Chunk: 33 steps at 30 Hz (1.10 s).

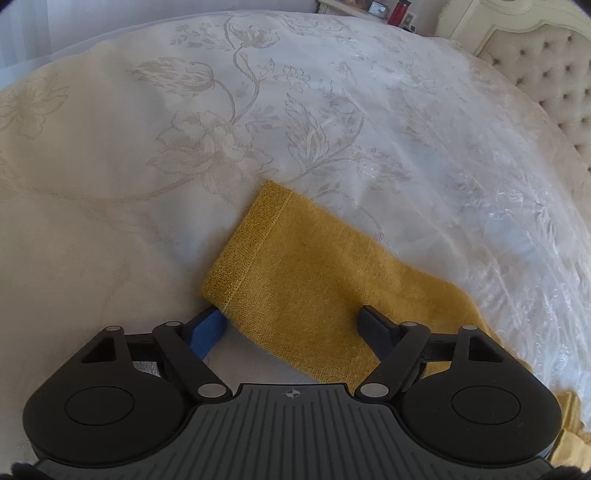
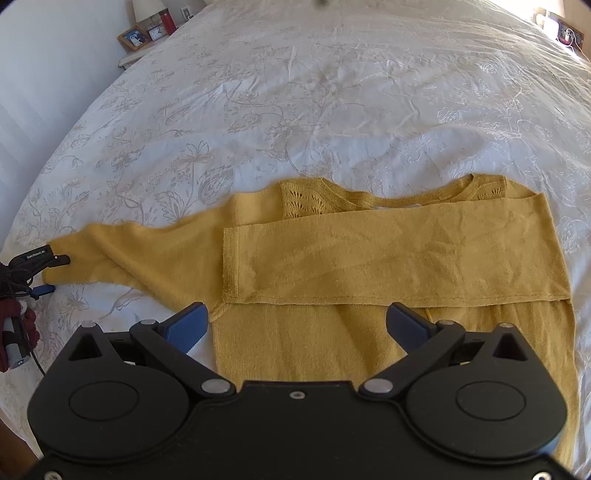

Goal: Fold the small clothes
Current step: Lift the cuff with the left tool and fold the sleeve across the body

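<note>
Two grippers. Right gripper [image 2: 295, 325] nearest, jaws wide, nothing between the pads, hanging over the lower body of the sweater [image 2: 369, 258]. One sweater, mustard knit, lying flat on the bedspread [image 2: 295, 92] toward the bed's near edge, neckline pointing to the far side. One sleeve [image 2: 406, 251] is folded across the chest; its cuff ends left of centre. The other sleeve [image 2: 140, 258] stretches straight out toward the bed's left edge.

Left gripper [image 1: 291, 325] sits at that sleeve's cuff [image 1: 251, 251], jaws fairly wide. Blue pad at the cuff's left corner, half under the cloth; the other finger [image 1: 373, 321] rests on top of the sleeve. Pads not pinching the knit. In the right wrist view this gripper [image 2: 48, 273] shows at the left edge, a hand [image 2: 18, 332] in a dark red glove behind it. White lettering on its body reads roughly "GenRobot.AI".

Far: one nightstand [image 2: 147, 48] past the bed's far left corner with a photo frame [image 2: 133, 37], small clock [image 2: 157, 32], red bottle [image 2: 169, 20], lamp [image 2: 147, 9]. One tufted headboard [image 1: 543, 74] in the left wrist view.
</note>
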Tool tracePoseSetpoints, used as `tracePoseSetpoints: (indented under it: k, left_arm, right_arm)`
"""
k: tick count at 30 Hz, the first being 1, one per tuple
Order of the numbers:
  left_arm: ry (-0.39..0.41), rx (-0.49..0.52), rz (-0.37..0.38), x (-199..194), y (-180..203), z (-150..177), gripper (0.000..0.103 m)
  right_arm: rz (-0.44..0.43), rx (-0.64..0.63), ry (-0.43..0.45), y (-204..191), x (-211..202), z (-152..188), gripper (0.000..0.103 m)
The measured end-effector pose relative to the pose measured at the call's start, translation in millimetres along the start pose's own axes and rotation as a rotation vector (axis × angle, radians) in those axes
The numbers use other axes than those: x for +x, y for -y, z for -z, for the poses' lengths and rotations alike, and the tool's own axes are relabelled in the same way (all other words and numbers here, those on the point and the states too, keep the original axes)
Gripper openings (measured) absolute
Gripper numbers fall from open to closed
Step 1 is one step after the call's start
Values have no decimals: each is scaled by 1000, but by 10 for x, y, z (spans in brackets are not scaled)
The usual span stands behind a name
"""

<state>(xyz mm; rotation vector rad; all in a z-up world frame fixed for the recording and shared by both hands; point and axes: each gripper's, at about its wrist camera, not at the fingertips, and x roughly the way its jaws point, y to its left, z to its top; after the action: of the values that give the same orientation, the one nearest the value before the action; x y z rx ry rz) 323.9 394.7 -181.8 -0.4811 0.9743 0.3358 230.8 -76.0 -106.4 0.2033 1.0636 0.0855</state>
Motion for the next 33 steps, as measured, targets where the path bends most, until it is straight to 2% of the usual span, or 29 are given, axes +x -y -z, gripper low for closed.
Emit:
tracePoseSetpoints:
  k: [2,4,5,9,16,25,29,33]
  left_arm:
    - [23,-1,-22,-31,-11,1,27]
    - [14,-31,10,-42,-78,-32,10]
    - [14,-52,25,-69,-106,-47,7]
    - [57,-71,43,-301,-34,-116,7]
    - [176,-1,157,-982,360,-195,7]
    - [345,113,297,-1923,1242,-112,7]
    - [368,145,334,-2244,1724,80,7]
    - [360,210,377,-2349,2291,378,7]
  right_arm:
    - [3,-2,-8,8,22,8,102]
    - [2,0,-13,23,32,14,102]
    - [-1,3,-15,39,30,22,102]
    - [-4,10,-13,113,7,65,102]
    - [-21,33,-16,312,-23,209,102]
    - [-101,25,18,689,-161,395,102]
    - [-137,25,37,958,-266,428,102]
    - [-164,54,61,1288,-361,456,102]
